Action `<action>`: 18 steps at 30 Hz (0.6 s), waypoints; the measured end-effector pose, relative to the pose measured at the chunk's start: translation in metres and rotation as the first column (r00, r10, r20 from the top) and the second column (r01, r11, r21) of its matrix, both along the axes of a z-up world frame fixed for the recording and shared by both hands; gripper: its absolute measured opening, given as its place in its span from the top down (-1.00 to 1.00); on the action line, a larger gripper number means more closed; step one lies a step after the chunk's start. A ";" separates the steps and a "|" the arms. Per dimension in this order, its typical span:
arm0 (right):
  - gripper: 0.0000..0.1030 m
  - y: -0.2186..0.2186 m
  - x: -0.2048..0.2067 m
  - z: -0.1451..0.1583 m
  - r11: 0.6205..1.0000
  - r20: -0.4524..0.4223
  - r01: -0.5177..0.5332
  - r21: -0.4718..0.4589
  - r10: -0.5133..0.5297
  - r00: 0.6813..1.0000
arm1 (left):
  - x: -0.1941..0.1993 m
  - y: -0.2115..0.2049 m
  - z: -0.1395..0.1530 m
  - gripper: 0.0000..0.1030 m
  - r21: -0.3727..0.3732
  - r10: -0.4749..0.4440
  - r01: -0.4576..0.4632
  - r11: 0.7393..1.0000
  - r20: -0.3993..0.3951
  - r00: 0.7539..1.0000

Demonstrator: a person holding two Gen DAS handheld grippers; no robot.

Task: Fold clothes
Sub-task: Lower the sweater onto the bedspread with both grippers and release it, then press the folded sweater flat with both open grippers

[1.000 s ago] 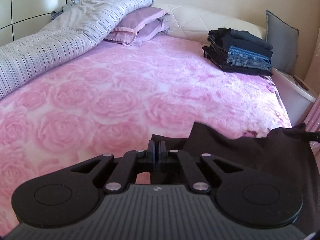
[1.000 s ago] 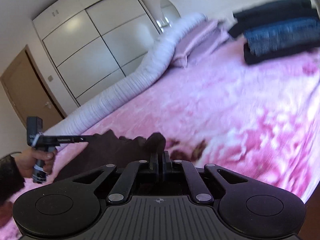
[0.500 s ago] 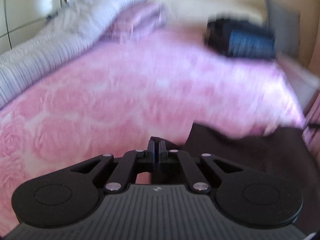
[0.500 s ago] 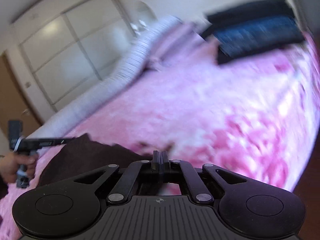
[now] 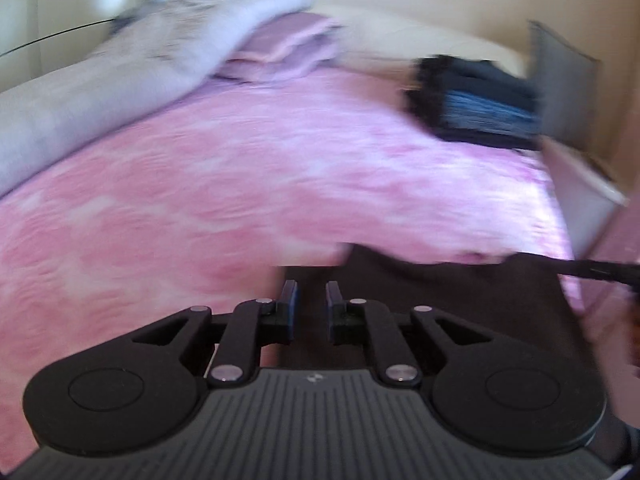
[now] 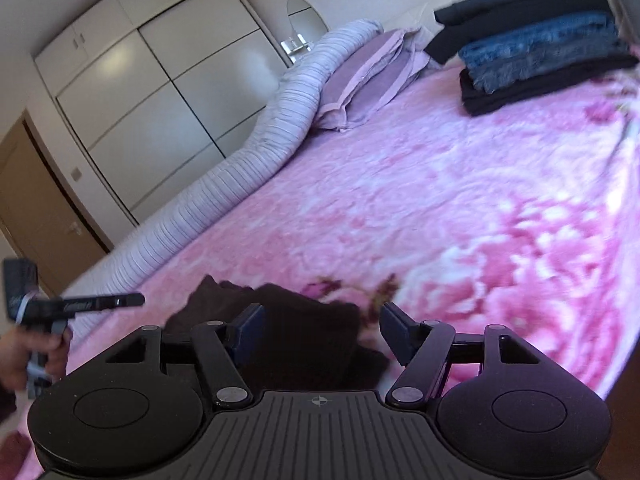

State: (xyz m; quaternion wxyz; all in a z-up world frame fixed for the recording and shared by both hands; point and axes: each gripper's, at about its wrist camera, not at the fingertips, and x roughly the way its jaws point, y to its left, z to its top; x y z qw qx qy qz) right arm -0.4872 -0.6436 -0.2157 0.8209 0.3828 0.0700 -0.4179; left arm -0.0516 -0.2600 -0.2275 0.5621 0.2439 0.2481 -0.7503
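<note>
Here, the right gripper (image 6: 320,330) is standing with its jaws spread wide, having just been opening, and the dark brown garment (image 6: 304,320) is lying loose between and under them at the near edge of the pink rose blanket (image 6: 400,200). The left gripper (image 5: 311,300) is also parting, a narrow gap showing between its fingers with the garment below them and no pad pressing on it. Farther off, a stack of folded clothes (image 6: 536,48) is sitting near the lilac pillows (image 6: 368,76).
</note>
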 end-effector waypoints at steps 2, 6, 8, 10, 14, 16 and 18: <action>0.66 -0.014 0.004 -0.009 0.997 0.019 0.017 0.072 -0.018 1.000 | -0.026 -0.007 -0.008 0.77 0.014 -0.075 0.075 0.997 0.040 0.996; 0.91 -0.007 -0.002 0.013 0.999 0.014 0.018 -0.026 -0.017 1.000 | -0.053 -0.026 -0.026 0.78 0.009 -0.132 0.132 0.991 0.095 0.987; 0.91 0.000 -0.009 0.019 0.998 -0.018 0.018 -0.062 -0.019 1.000 | -0.054 -0.039 -0.038 0.80 0.030 -0.106 0.103 0.994 0.113 0.988; 0.91 -0.005 -0.012 0.005 1.000 -0.034 0.013 -0.026 -0.013 0.999 | -0.051 -0.050 -0.052 0.78 0.056 -0.093 0.087 0.995 0.129 0.987; 0.90 -0.018 -0.015 -0.024 0.999 -0.052 -0.001 0.053 0.003 0.999 | -0.037 -0.060 -0.055 0.70 0.078 -0.061 0.054 0.995 0.080 0.995; 0.87 -0.018 -0.014 -0.018 0.999 -0.075 -0.002 0.038 0.005 0.997 | -0.029 -0.059 -0.051 0.73 0.078 -0.022 0.013 0.997 0.114 0.993; 0.75 -0.013 -0.012 -0.007 1.000 -0.117 0.004 0.004 -0.004 0.993 | -0.016 -0.052 -0.045 0.74 0.071 0.028 -0.038 0.997 0.141 0.990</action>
